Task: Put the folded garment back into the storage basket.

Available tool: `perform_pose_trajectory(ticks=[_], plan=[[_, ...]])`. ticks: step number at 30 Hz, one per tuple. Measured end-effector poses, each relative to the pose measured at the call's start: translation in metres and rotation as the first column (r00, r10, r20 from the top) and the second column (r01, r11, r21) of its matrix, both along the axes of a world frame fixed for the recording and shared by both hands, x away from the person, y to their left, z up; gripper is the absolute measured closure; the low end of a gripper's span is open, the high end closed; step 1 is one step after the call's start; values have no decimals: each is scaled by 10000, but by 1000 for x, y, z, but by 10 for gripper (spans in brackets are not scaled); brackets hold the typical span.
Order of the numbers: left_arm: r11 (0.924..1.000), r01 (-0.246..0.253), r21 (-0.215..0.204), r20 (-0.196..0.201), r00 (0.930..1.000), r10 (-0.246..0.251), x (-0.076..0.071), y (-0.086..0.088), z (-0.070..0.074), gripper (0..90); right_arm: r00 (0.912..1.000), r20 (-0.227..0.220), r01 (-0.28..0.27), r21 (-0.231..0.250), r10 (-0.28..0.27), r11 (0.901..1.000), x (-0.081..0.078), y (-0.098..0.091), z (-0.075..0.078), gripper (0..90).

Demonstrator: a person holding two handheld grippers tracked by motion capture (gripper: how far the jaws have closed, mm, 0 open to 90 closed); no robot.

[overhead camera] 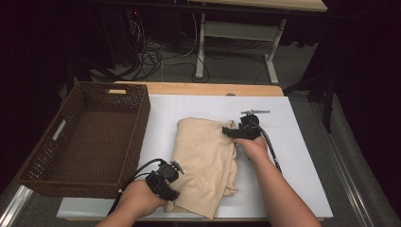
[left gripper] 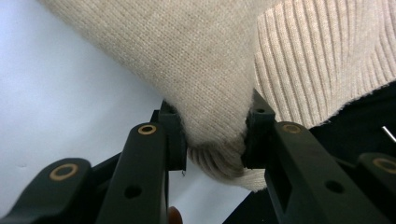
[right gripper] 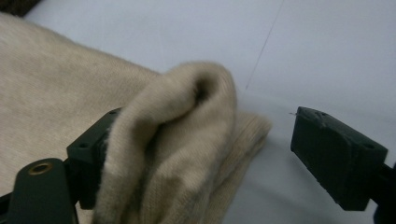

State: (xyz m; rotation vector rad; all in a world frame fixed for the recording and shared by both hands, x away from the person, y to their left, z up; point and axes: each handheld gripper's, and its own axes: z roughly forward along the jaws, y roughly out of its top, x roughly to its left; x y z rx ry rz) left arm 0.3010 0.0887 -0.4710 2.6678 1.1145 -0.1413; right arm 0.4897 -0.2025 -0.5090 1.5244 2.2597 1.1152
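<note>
A cream knitted sweater (overhead camera: 205, 161) lies folded down the middle of the white mat (overhead camera: 293, 161). At its near left corner my left gripper (overhead camera: 173, 195) is shut on a bunched fold, and the left gripper view has both pads pressed into the knit (left gripper: 201, 60) with my left gripper (left gripper: 212, 140) around it. My right gripper (overhead camera: 230, 129) stands at the sweater's far right corner. In the right gripper view a raised fold of the sweater (right gripper: 187, 121) drapes against one jaw of my right gripper (right gripper: 205, 140), while the other jaw stands well apart from the cloth.
A brown woven basket (overhead camera: 138, 132) stands at the left of the table, close beside the sweater. Bare white mat stretches to the right of the sweater. Beyond the table's far edge are a desk frame (overhead camera: 236, 33) and loose cables on the floor.
</note>
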Motion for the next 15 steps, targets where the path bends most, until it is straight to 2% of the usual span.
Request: perform_pose_trajectory(ticks=[3, 4, 5, 9, 12, 15], plan=[[10000, 43, -15, -28, 10000, -43, 1, 0, 0, 648, 9998, -189, 68, -188, -72, 9998, 1, 3, 2, 173], [10000, 62, -16, -38, 10000, -62, 1, 0, 0, 647, 9998, -183, -72, -237, 68, 9997, 1, 4, 3, 221], [10000, 62, -16, -38, 10000, -62, 1, 0, 0, 647, 9998, -183, -72, -237, 68, 9997, 1, 4, 3, 221], [10000, 93, -27, -38, 9999, -93, 2, 0, -1, 647, 9994, -240, -258, -206, 253, 9995, 0, 6, 4, 357], [10000, 90, -2, -17, 10000, -90, 1, 0, 0, 647, 9983, -300, -497, -13, 497, 9988, 0, 6, 3, 486], [10000, 91, 11, -18, 10000, -91, 1, -1, 0, 647, 9966, -511, -624, 384, 644, 9973, 0, 6, 2, 600]])
